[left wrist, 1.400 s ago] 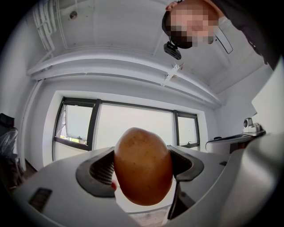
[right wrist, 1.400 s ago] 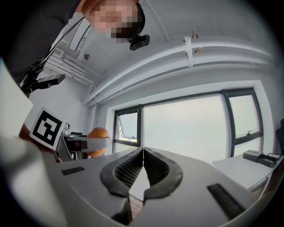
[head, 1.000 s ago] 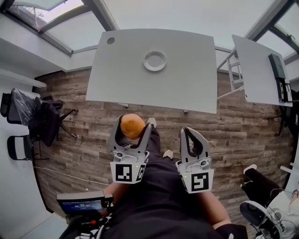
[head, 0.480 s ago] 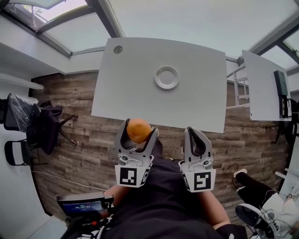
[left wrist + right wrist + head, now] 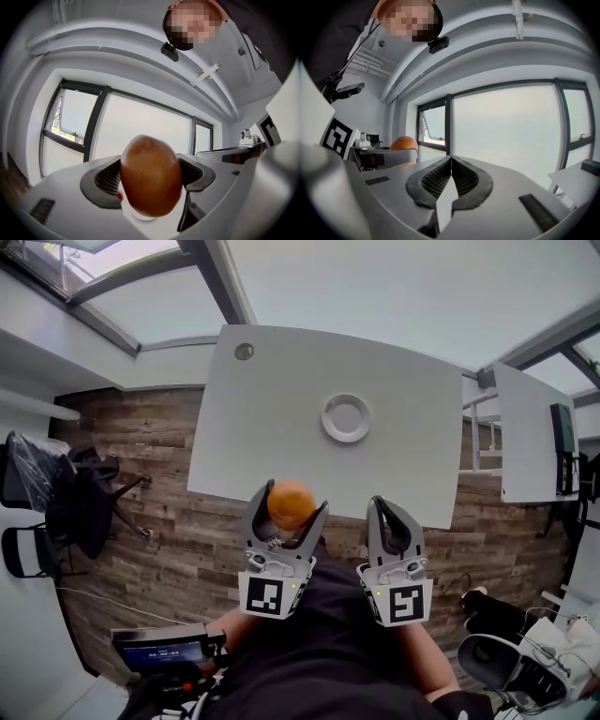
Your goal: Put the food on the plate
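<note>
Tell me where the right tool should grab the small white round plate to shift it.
Probably its raised rim at the near edge, coming down from above, one jaw inside the rim and one outside. The small white round plate lies flat on the white table, so only that lip offers a hold. The right tool is shut, so open it first.

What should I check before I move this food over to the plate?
1. Food held in left gripper: ok, jaws closed on both its sides.
2. Grip firm enough: cannot tell.
3. Plate free: ok, nothing on it.
4. Table between food and plate bare: ok.
5. Right gripper out of the way: ok, shut, empty, beside the left.
6. Food above plate: not ok, it hangs at the table's near edge.
</note>
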